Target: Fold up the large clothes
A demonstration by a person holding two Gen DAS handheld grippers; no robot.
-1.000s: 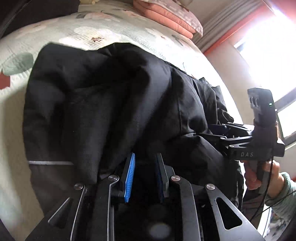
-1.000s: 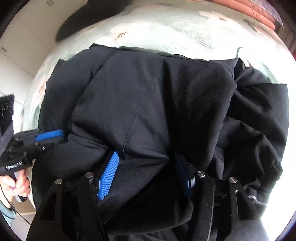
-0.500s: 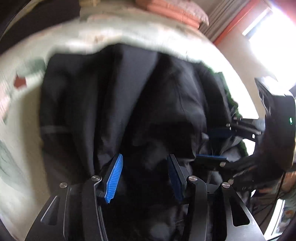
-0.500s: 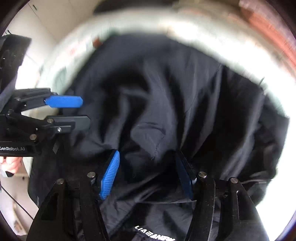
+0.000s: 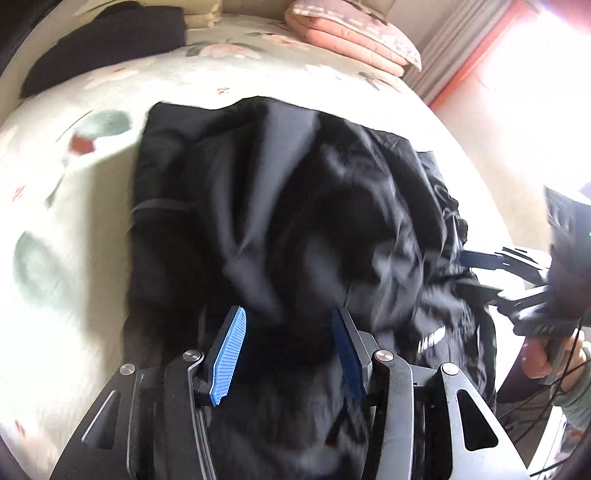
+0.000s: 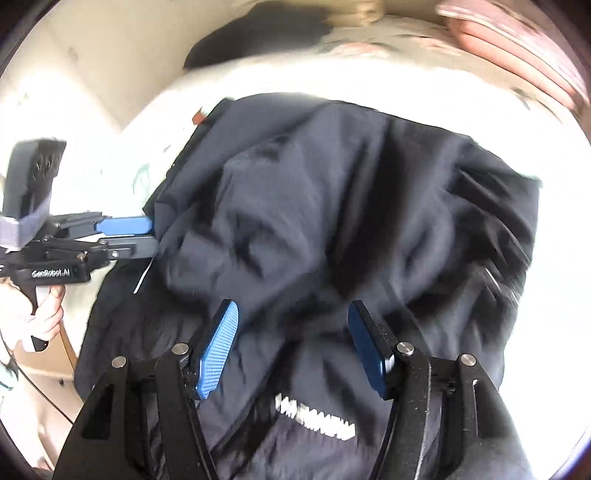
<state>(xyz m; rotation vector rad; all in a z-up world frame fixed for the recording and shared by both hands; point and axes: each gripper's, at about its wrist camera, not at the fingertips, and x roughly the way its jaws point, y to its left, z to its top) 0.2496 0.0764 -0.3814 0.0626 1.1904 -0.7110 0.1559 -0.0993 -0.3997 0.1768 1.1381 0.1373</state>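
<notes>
A large black jacket (image 5: 280, 221) lies bunched on a floral bedspread (image 5: 74, 229); it also fills the right wrist view (image 6: 332, 206), with white lettering (image 6: 314, 424) near the camera. My left gripper (image 5: 286, 332) is open, its blue pads standing apart over a raised fold of the jacket. My right gripper (image 6: 291, 332) is open too, wide over the cloth. The left gripper shows at the left of the right wrist view (image 6: 129, 236), at the jacket's edge. The right gripper shows at the right of the left wrist view (image 5: 476, 273), by the jacket's crumpled side.
Folded pink bedding (image 5: 351, 33) lies at the far end of the bed. A dark folded garment (image 5: 103, 44) sits at the far left. A bright window and curtain (image 5: 480, 55) stand to the right.
Both grippers have opened wider and pulled back from the jacket. The fold that the left gripper held has been let go and the jacket has slumped into a looser pile.
</notes>
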